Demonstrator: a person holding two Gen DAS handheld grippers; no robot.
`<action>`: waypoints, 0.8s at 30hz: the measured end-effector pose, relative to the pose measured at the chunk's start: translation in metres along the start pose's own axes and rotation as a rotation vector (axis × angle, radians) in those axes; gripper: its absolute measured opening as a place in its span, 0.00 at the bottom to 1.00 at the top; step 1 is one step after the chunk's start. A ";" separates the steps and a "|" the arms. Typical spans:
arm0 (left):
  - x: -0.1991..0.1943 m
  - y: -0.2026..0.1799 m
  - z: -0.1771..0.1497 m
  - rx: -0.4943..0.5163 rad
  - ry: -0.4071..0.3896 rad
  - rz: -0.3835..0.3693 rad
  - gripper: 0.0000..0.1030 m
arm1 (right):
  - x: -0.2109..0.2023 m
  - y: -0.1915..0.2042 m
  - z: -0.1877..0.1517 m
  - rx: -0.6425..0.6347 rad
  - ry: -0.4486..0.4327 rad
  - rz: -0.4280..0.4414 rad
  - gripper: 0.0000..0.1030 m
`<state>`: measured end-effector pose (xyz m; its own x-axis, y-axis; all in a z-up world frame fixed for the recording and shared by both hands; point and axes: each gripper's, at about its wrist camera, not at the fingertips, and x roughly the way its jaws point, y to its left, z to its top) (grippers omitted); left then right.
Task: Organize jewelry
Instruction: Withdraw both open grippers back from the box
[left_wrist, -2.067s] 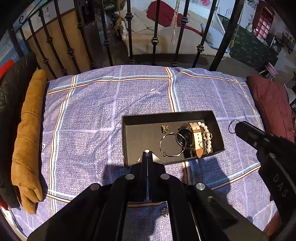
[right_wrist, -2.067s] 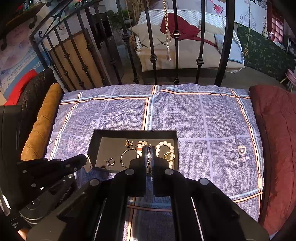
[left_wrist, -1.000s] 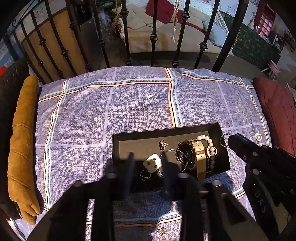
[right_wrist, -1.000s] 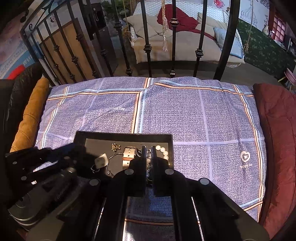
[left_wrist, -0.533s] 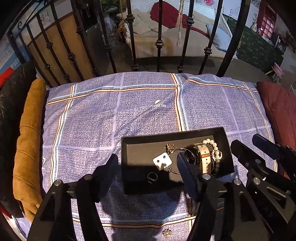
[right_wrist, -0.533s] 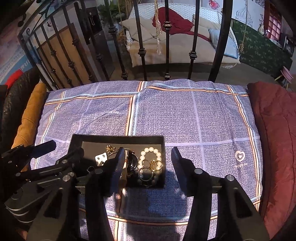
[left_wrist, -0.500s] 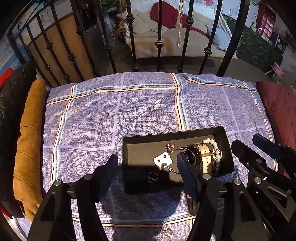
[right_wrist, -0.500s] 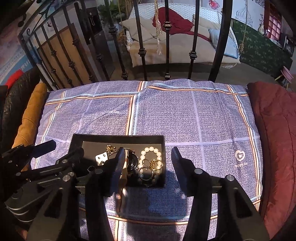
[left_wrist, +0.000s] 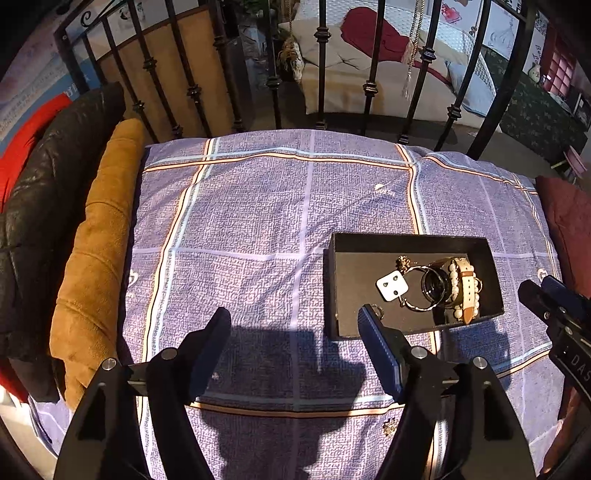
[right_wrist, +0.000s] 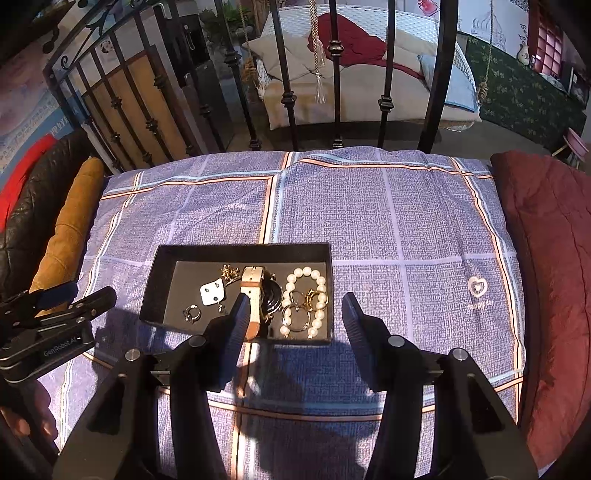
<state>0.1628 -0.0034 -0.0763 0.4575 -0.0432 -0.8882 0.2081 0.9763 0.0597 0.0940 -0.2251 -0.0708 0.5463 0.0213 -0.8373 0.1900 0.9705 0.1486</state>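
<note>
A black open jewelry box (left_wrist: 406, 242) (right_wrist: 240, 253) lies on the purple checked bedspread. Inside are a white earring card (left_wrist: 392, 285) (right_wrist: 212, 291), a tan-strap watch (left_wrist: 466, 280) (right_wrist: 251, 295), a pearl bracelet (right_wrist: 303, 299), a thin bangle (left_wrist: 417, 293), a gold charm (left_wrist: 402, 261) and a small ring (right_wrist: 192, 313). My left gripper (left_wrist: 293, 325) is open and empty, left of the box's near edge. My right gripper (right_wrist: 291, 314) is open and empty, over the box's near right part. A small gold piece (left_wrist: 389, 427) lies on the bedspread near me.
A black iron railing (left_wrist: 321, 74) stands behind the bedspread. A mustard cushion (left_wrist: 96, 258) and black leather cushion (left_wrist: 33, 206) lie on the left. A dark red cushion (right_wrist: 546, 258) lies on the right.
Both grippers went from shut to open and empty. The white earring card now lies in the box. The left gripper has shifted left, away from the box.
</note>
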 end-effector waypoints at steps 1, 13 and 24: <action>-0.002 0.002 -0.004 0.002 0.001 0.006 0.68 | -0.001 0.001 -0.003 -0.002 0.002 0.004 0.51; 0.003 0.004 -0.057 0.027 0.072 0.009 0.75 | -0.006 0.026 -0.050 -0.034 0.054 0.025 0.51; 0.002 0.011 -0.085 0.045 0.049 0.030 0.93 | 0.003 0.056 -0.104 -0.025 0.140 0.043 0.51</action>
<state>0.0922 0.0252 -0.1161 0.4212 -0.0028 -0.9070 0.2342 0.9664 0.1058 0.0213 -0.1454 -0.1197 0.4338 0.0948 -0.8960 0.1477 0.9735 0.1746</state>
